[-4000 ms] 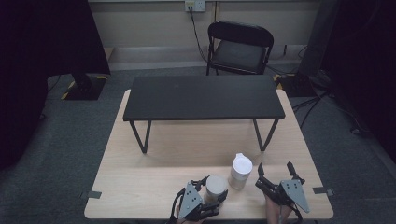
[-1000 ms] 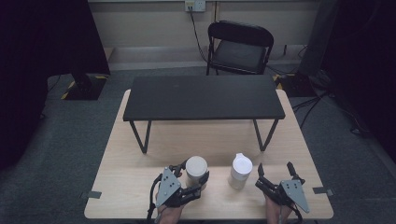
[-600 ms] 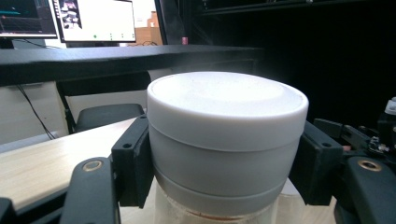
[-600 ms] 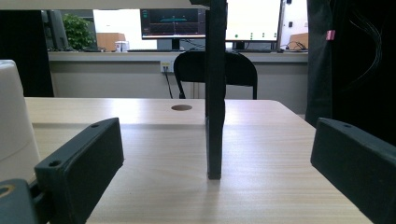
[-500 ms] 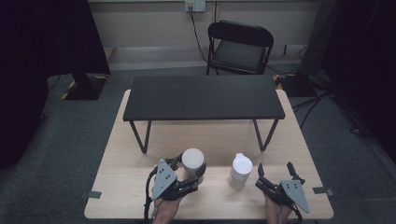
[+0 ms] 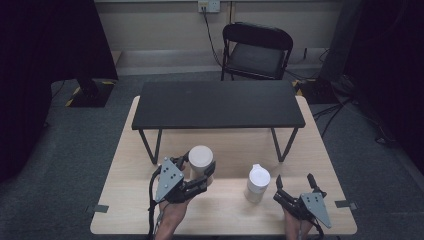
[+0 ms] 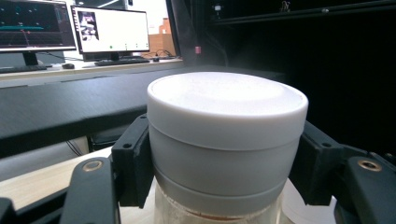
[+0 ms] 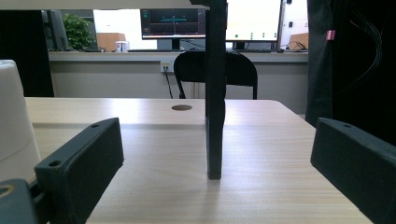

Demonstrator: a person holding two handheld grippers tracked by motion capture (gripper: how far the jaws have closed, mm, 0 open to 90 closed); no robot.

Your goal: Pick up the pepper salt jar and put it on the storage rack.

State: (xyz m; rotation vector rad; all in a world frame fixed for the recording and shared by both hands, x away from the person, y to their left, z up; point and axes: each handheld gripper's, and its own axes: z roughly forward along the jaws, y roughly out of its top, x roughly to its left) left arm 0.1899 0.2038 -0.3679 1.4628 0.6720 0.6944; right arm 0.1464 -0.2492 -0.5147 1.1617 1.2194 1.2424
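Note:
My left gripper [image 6: 199, 166] is shut on a clear jar with a wide white lid [image 6: 200, 157], held off the wooden table [image 6: 125, 210] in front of the black shelf's left legs. In the left gripper view the jar [image 7: 226, 116] sits between the black pads [image 7: 133, 163], which press on its sides just under the lid. A white bottle with a spouted cap [image 6: 258, 183] stands on the table right of it. My right gripper [image 6: 295, 180] rests open near the front right corner, beside that bottle, with nothing between its fingers [image 8: 84, 158].
A low black shelf on thin legs [image 6: 217, 104] spans the far half of the table; one leg [image 8: 215, 93] stands straight ahead of my right gripper. The white bottle [image 8: 14, 121] is at the left edge of the right gripper view. A black folding chair [image 6: 257, 50] is behind the table.
My left gripper has carried the jar to the left and then lifted it, nearer the shelf. The right gripper and the white bottle have stayed put.

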